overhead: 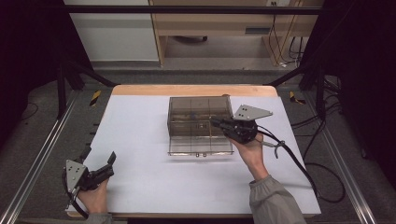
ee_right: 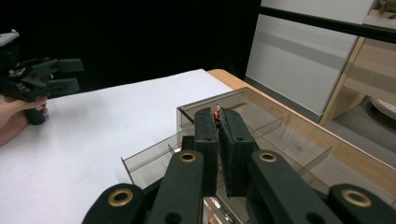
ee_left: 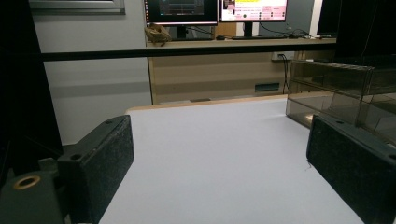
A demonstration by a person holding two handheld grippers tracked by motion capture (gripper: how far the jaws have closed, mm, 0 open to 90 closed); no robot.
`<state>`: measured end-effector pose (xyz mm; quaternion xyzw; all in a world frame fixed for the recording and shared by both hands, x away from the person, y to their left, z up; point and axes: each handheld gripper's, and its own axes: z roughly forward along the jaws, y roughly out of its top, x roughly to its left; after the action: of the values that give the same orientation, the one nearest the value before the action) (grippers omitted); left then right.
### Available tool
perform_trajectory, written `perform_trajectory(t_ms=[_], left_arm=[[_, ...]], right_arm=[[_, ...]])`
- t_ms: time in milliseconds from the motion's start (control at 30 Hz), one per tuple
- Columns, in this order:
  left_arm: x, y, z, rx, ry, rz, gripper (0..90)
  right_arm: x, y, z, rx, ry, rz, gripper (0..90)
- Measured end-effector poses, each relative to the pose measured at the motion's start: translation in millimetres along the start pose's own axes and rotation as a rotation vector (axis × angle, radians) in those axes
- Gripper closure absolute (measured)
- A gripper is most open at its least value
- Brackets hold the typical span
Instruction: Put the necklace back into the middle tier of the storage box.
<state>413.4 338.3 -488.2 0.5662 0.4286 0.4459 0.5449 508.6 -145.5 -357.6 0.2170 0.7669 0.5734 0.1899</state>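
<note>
A smoky clear compartment box [overhead: 200, 116] stands open in the middle of the white table top [overhead: 140, 140], its divided lower tray [overhead: 201, 145] toward the person. My right gripper [overhead: 214, 122] reaches over the box from the right. In the right gripper view its jaws [ee_right: 217, 116] are shut, pinching a small copper-coloured piece [ee_right: 216, 112] at the tips above the compartments [ee_right: 261, 140]. My left gripper [overhead: 99, 157] rests at the near left corner, jaws wide apart [ee_left: 219, 140] with nothing between them. The box [ee_left: 336, 88] lies to its right.
The table's wooden far edge [overhead: 194, 90] faces a wooden desk [ee_left: 224, 60] with monitors [ee_left: 210, 9]. Black frame bars [overhead: 187, 9] cross overhead. A cable [overhead: 299, 163] trails from the right gripper off the table's right side. The left gripper [ee_right: 70, 74] is far off.
</note>
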Motion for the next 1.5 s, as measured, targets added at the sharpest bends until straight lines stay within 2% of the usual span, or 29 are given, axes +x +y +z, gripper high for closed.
perform_trajectory(t_ms=[733,1100,1500], left_arm=[[0.2,0.0,0.0,0.0,0.0,-0.002,7.4],[0.3,0.0,0.0,0.001,0.0,-0.002,7.4],[0.1,0.0,0.0,0.001,0.0,-0.001,7.4]], right_arm=[[1.6,-17.7,26.3,0.037,-0.005,0.007,86.6],[5.6,-33.6,41.8,0.083,0.001,0.013,86.6],[10.2,-50.7,48.8,0.131,0.005,0.013,86.6]])
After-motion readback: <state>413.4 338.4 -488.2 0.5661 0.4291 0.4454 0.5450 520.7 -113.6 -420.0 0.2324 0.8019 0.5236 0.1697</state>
